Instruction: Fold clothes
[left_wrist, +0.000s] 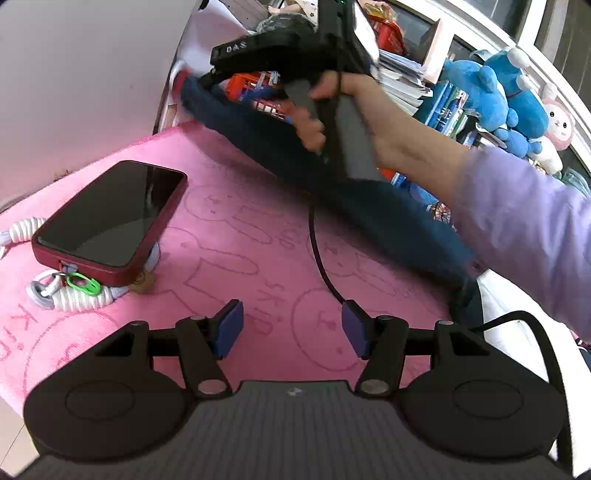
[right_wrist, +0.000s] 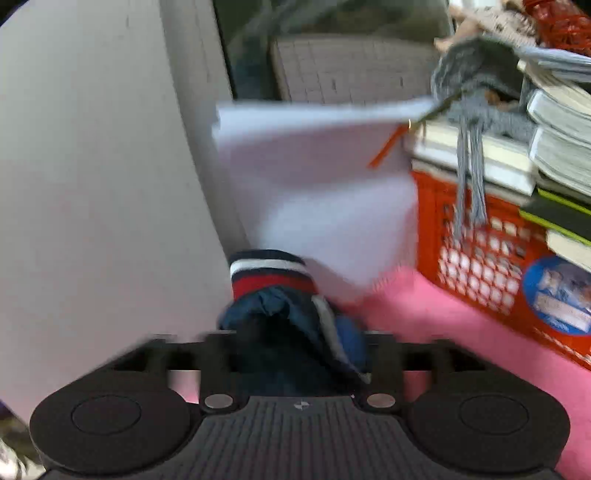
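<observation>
Navy garment (right_wrist: 295, 332) with ribbed striped cuff, fuzzy pink blanket (left_wrist: 240, 240)

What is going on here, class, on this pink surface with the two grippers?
A person is folding clothes with a handheld gripper in each hand. The right gripper has a navy garment bunched between its fingers, the striped cuff sticking out in front; whether the pads press on it is hidden. The garment hangs stretched above the pink mat. The left gripper is open and holds nothing, low over the mat. A phone lies to its left.
</observation>
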